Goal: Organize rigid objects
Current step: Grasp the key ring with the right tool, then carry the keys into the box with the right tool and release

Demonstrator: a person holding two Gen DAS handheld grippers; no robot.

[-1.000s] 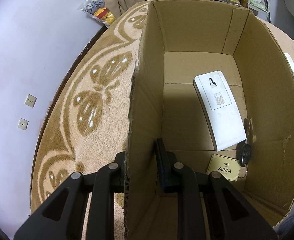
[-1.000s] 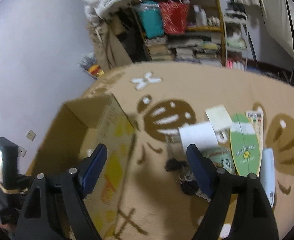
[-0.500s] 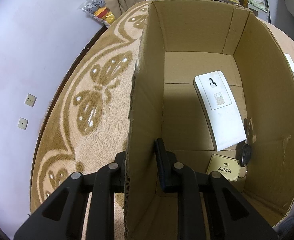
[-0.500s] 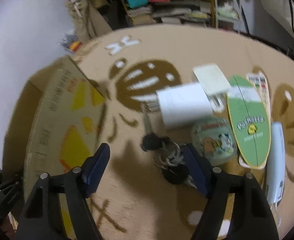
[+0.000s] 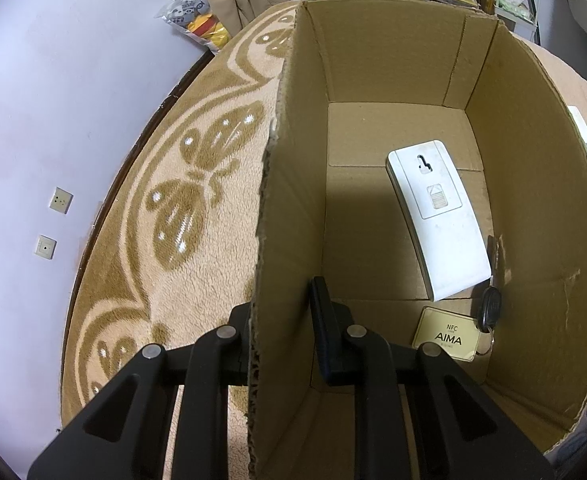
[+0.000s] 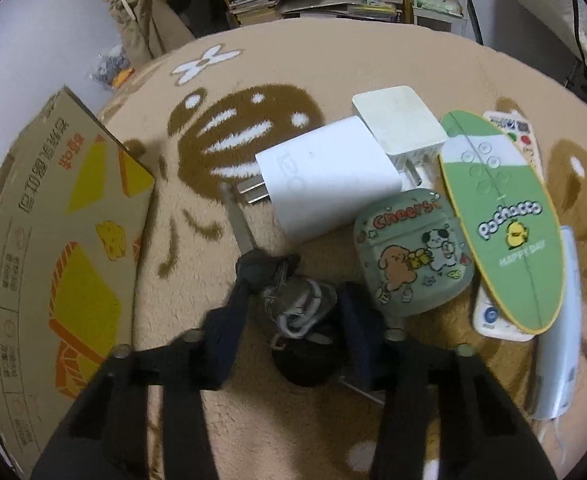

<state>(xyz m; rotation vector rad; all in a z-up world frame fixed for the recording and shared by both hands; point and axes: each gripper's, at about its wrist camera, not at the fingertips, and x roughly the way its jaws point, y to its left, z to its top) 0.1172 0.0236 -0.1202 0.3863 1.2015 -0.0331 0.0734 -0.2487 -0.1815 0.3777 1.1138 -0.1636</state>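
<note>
Left gripper [image 5: 281, 336]: lower centre of the left wrist view, pinching the near-left wall of the cardboard box [image 5: 289, 184], one finger outside, one inside.
Box contents: a white remote [image 5: 437, 220] lying face down right of centre; below it a gold NFC tag [image 5: 447, 334] and a black key [image 5: 490, 308] at lower right.
Rug [image 6: 333, 68]: beige with brown patterns, under everything.
Right gripper [image 6: 293, 308]: lower centre of the right wrist view, fingers spread on either side of a key bunch [image 6: 293, 300] (contact unclear, blurred).
Loose things, centre to right: white charger [image 6: 325, 180], square white adapter [image 6: 397, 124], cartoon case [image 6: 413, 252], green oval card [image 6: 501, 216].
</note>
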